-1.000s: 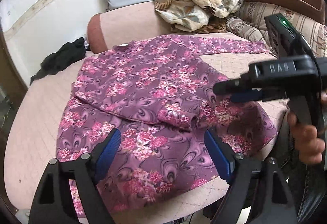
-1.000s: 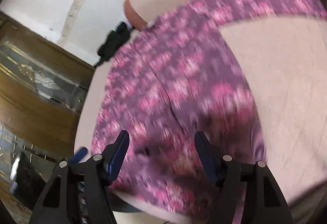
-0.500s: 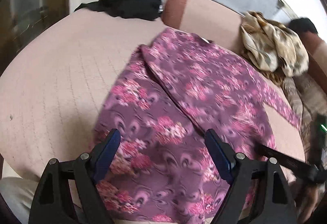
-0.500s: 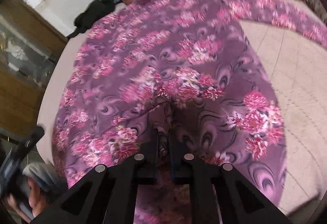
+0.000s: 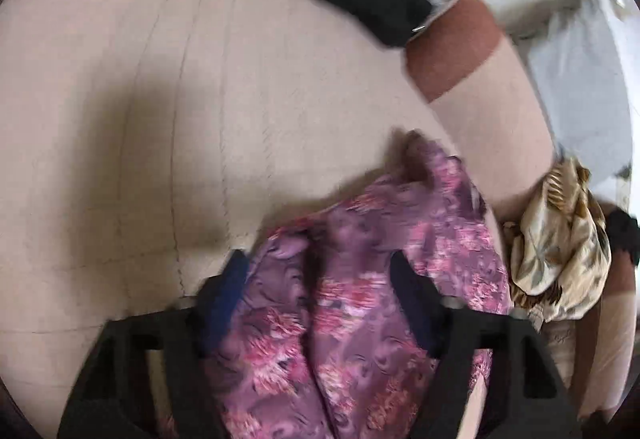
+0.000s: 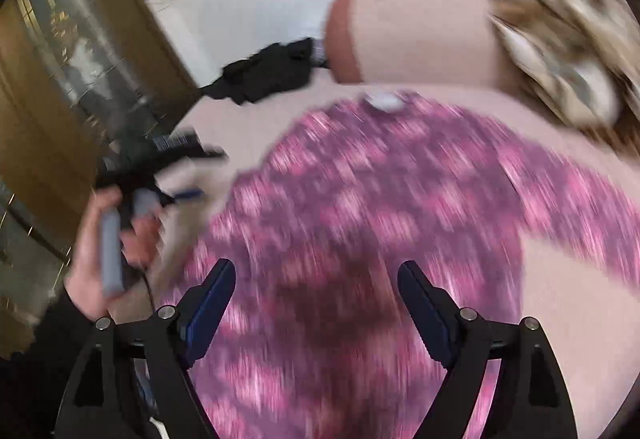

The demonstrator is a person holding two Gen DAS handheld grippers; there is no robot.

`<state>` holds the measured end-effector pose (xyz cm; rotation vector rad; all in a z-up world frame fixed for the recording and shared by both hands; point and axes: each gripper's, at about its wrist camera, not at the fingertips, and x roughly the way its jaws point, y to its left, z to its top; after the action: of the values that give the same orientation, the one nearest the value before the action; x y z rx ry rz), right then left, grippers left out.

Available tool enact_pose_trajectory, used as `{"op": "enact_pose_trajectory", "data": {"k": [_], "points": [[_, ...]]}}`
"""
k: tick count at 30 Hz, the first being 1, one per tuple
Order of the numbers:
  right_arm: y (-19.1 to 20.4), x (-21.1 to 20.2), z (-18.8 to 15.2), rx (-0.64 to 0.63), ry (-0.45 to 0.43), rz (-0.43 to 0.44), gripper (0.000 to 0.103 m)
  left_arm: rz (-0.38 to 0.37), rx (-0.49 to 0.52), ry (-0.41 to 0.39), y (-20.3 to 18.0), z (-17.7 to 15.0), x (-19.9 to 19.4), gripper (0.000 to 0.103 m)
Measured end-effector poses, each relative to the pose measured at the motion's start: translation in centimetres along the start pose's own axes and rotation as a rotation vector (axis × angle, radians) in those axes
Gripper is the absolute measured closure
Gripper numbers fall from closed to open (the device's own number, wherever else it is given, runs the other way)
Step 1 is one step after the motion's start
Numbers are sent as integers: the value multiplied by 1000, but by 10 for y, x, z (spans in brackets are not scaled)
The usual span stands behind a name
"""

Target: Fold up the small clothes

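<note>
A purple floral garment (image 6: 384, 223) lies spread on the pink quilted bed (image 5: 140, 119). In the left wrist view its edge (image 5: 340, 299) bunches up between the fingers of my left gripper (image 5: 320, 279), whose jaws stand apart around the cloth. My right gripper (image 6: 316, 291) hovers above the garment's near part with jaws wide apart and nothing in them. The left gripper also shows in the right wrist view (image 6: 176, 155), held by a hand at the garment's left edge. Both views are blurred by motion.
A black cloth (image 6: 268, 71) lies at the bed's far left corner. A pink and brown bolster (image 6: 400, 35) and a beige patterned cloth pile (image 6: 560, 51) sit at the back. A wooden cabinet (image 6: 60, 79) stands left of the bed.
My right gripper, shut on the garment half a second ago, has opened and lifted off. My left gripper has dropped low to the garment's left edge, with cloth now bunched between its fingers.
</note>
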<state>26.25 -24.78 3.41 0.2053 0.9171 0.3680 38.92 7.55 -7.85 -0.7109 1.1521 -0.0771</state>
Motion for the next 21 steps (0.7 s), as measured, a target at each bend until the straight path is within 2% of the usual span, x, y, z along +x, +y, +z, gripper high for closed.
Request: {"op": "enact_pose_trajectory", "data": {"k": [2, 4, 6, 8, 11, 12, 13, 14, 15, 16, 17, 19, 21], "points": [[-10, 48, 48, 5, 61, 80, 17, -62, -61, 40, 12, -1, 12, 49], [-21, 101, 89, 29, 125, 112, 21, -134, -149, 25, 24, 4, 13, 49], [-29, 143, 116, 56, 156, 104, 29, -180, -183, 29, 29, 11, 16, 49], [-41, 191, 146, 100, 173, 53, 38, -170, -169, 31, 26, 13, 22, 49], [-54, 239, 163, 197, 234, 109, 44, -152, -147, 12, 25, 12, 24, 66], [-57, 252, 164, 219, 259, 129, 46, -145, -147, 14, 24, 13, 26, 79], [-58, 262, 162, 230, 278, 125, 56, -138, -151, 13, 25, 13, 28, 94], [-57, 267, 161, 227, 294, 127, 77, -153, -159, 16, 30, 14, 27, 97], [-53, 267, 160, 219, 298, 129, 90, -164, -171, 14, 31, 15, 23, 97], [-48, 258, 162, 194, 267, 107, 96, -164, -191, -10, 34, 15, 16, 98], [-46, 250, 166, 180, 243, 100, 96, -191, -225, -64, 37, 16, 1, 98], [-40, 229, 176, 175, 177, 129, 96, -248, -249, -97, 39, 17, -15, 98], [-37, 227, 181, 161, 163, 139, 96, -232, -215, -149, 35, 19, -28, 98]]}}
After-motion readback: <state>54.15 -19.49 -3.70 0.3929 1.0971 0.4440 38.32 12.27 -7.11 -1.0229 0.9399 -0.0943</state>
